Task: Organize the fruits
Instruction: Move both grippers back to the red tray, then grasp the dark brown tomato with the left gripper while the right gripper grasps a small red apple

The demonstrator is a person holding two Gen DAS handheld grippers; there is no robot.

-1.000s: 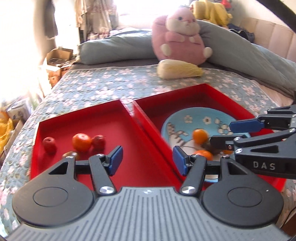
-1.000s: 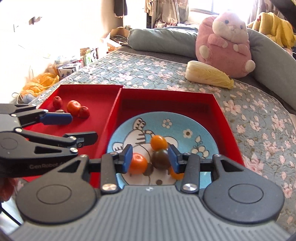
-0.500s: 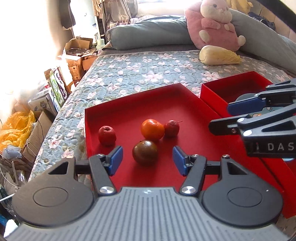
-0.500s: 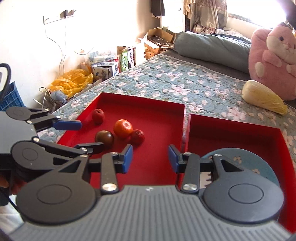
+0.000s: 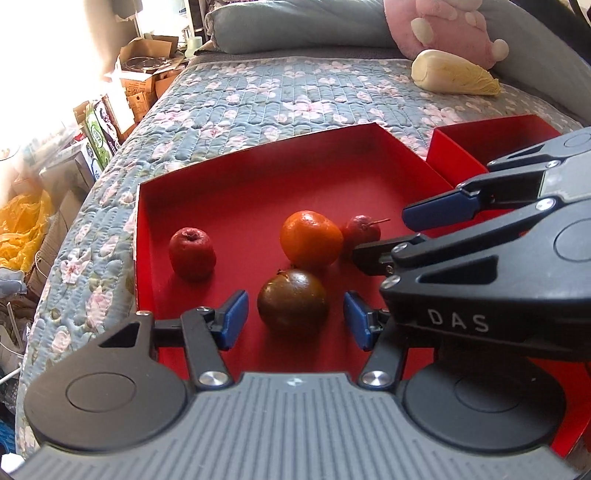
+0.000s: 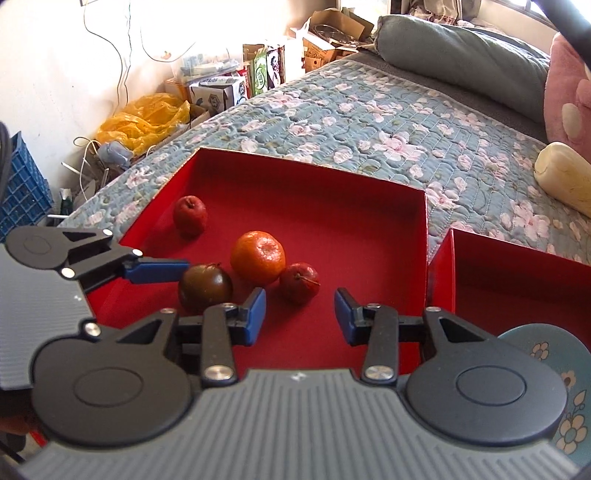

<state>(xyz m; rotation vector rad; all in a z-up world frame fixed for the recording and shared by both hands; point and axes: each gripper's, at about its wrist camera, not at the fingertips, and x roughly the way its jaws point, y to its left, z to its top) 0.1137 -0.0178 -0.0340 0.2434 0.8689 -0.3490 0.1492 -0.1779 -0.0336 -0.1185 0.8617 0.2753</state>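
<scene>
A red tray (image 5: pixel 258 177) on the bed holds a dark brown fruit (image 5: pixel 293 301), an orange (image 5: pixel 311 238), a small red fruit with a stem (image 5: pixel 361 229) and a red apple-like fruit (image 5: pixel 192 253). My left gripper (image 5: pixel 295 319) is open, its blue pads on either side of the dark fruit without touching it. My right gripper (image 6: pixel 299 315) is open and empty, just in front of the small red fruit (image 6: pixel 299 282); it reaches in from the right in the left wrist view (image 5: pixel 410 236). The dark fruit (image 6: pixel 205 284) and orange (image 6: pixel 258 257) also show in the right wrist view.
A second red tray (image 6: pixel 517 273) stands to the right with a blue flowered plate (image 6: pixel 565 365) in it. A pale cabbage (image 5: pixel 452 75), a pink plush toy (image 5: pixel 443 26) and grey pillows lie further back on the quilt. Boxes and bags crowd the floor on the left.
Both grippers have moved left from the plate tray to the left tray and come down close to the fruits. The left gripper now straddles the dark fruit. Both stay open.
</scene>
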